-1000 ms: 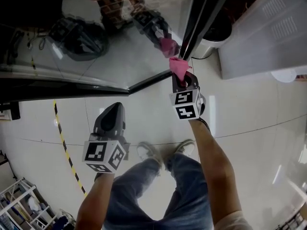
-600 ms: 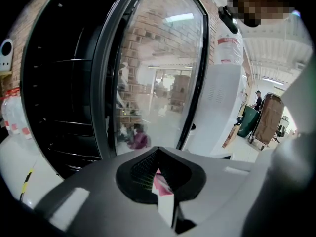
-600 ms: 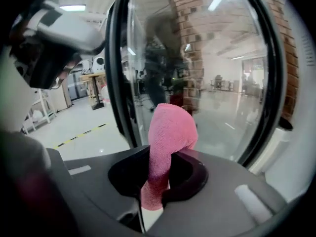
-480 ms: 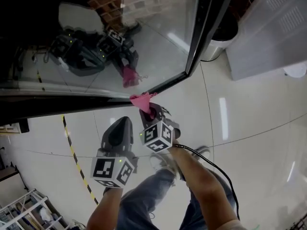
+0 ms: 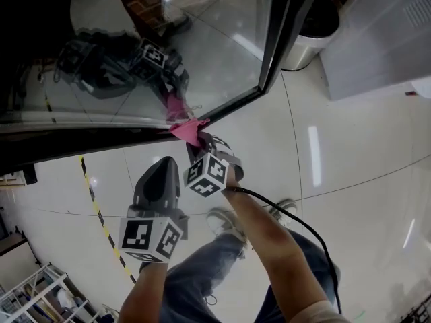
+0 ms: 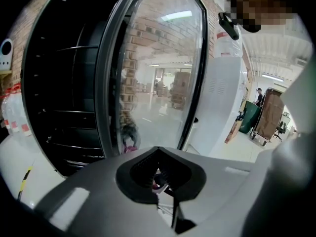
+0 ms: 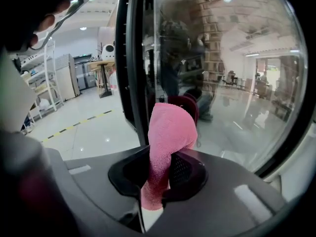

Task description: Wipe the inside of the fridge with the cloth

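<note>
Both right gripper [image 7: 157,179] jaws clamp the cloth [image 7: 169,132] — top protruding.

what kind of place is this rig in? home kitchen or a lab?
Probably a lab or workshop floor, not a home. A tall glass-door display fridge stands on glossy floor tile marked with yellow-black hazard tape, and open shelving racks show in the background of the right gripper view.

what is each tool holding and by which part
The right tool is shut on the pink cloth, gripping its lower end; the rest sticks up past the jaws. The left tool is shut and holds nothing.
</note>
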Demonstrator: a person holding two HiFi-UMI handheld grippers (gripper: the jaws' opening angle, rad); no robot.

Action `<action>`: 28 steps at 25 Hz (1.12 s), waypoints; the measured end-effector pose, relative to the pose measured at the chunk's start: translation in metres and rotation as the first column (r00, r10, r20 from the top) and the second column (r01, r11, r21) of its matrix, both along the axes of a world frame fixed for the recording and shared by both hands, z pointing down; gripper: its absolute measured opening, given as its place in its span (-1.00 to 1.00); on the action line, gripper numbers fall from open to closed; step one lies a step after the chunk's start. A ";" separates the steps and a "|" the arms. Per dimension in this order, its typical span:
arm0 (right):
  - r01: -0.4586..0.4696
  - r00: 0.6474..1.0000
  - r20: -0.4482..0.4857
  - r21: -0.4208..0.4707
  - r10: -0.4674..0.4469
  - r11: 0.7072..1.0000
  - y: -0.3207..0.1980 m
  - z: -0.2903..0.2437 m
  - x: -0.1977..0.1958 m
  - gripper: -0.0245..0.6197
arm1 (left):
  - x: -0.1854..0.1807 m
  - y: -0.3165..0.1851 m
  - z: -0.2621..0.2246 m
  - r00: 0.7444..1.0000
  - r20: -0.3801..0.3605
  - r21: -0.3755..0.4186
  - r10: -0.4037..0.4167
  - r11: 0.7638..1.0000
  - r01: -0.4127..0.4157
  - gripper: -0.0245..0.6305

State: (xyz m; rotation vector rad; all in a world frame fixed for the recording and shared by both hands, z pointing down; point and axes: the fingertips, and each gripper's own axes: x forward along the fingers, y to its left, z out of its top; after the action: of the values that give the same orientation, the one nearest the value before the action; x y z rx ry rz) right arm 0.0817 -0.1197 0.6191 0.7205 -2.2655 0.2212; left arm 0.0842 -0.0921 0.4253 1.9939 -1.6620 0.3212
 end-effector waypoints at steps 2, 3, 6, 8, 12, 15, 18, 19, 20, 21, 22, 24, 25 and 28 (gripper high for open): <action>-0.023 0.999 -0.031 0.004 0.024 1.000 -0.010 0.005 0.016 -0.74 | 0.000 -0.002 0.000 1.000 -0.001 0.004 0.008 1.000 -0.008 -0.95; -0.039 0.998 -0.046 0.006 0.039 0.999 -0.015 0.006 0.026 -0.74 | 0.001 -0.002 0.000 1.000 -0.001 0.005 0.016 1.000 -0.016 -0.95; -0.097 0.991 -0.089 0.010 0.098 0.995 -0.028 0.009 0.061 -0.74 | 0.005 -0.001 -0.003 1.000 -0.005 0.000 0.030 1.000 -0.030 -0.95; -0.146 0.983 -0.111 0.016 0.147 0.989 -0.037 0.010 0.088 -0.74 | 0.009 -0.002 -0.006 0.999 -0.008 0.000 0.039 0.999 -0.039 -0.95; -0.253 0.957 -0.144 0.020 0.253 0.967 -0.056 0.006 0.142 -0.74 | 0.012 -0.004 -0.012 0.999 -0.004 0.004 0.053 0.999 -0.053 -0.95; -0.297 0.941 -0.161 0.028 0.298 0.954 -0.062 -0.001 0.173 -0.74 | 0.017 -0.002 -0.016 0.998 0.004 0.016 0.062 0.998 -0.062 -0.95; -0.318 0.935 -0.159 0.025 0.318 0.948 -0.061 -0.001 0.184 -0.74 | 0.021 -0.002 -0.012 0.998 0.006 0.004 0.067 0.998 -0.067 -0.95; -0.319 0.935 -0.151 0.026 0.320 0.947 -0.060 -0.001 0.182 -0.74 | 0.021 -0.001 -0.009 0.997 0.005 -0.001 0.071 0.997 -0.071 -0.95; -0.319 0.937 -0.139 0.029 0.320 0.947 -0.056 -0.003 0.179 -0.74 | 0.021 0.001 -0.005 0.997 0.005 -0.006 0.077 0.997 -0.077 -0.95; -0.316 0.940 -0.122 0.031 0.318 0.948 -0.050 -0.008 0.175 -0.74 | 0.022 0.006 -0.003 0.996 0.005 -0.011 0.085 0.996 -0.085 -0.95; -0.311 0.944 -0.104 0.033 0.313 0.950 -0.042 -0.015 0.172 -0.74 | 0.024 0.012 -0.002 0.996 0.006 -0.017 0.092 0.996 -0.092 -0.95; -0.294 0.953 -0.069 0.040 0.296 0.955 -0.021 -0.035 0.166 -0.74 | 0.032 0.025 -0.006 0.995 0.005 -0.027 0.104 0.994 -0.104 -0.95; -0.287 0.956 -0.047 0.044 0.289 0.957 -0.010 -0.049 0.165 -0.74 | 0.037 0.031 -0.012 0.994 0.005 -0.028 0.111 0.993 -0.111 -0.95; -0.291 0.957 0.030 0.059 0.290 0.955 0.005 -0.112 0.165 -0.74 | 0.054 0.034 -0.045 0.992 -0.003 -0.015 0.126 0.992 -0.126 -0.95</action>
State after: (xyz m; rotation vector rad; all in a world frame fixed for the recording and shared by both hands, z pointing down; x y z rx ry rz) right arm 0.2471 -0.1146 0.5071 1.0906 -2.1875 0.2997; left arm 0.1382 -0.0576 0.3808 2.0918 -1.5307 0.3755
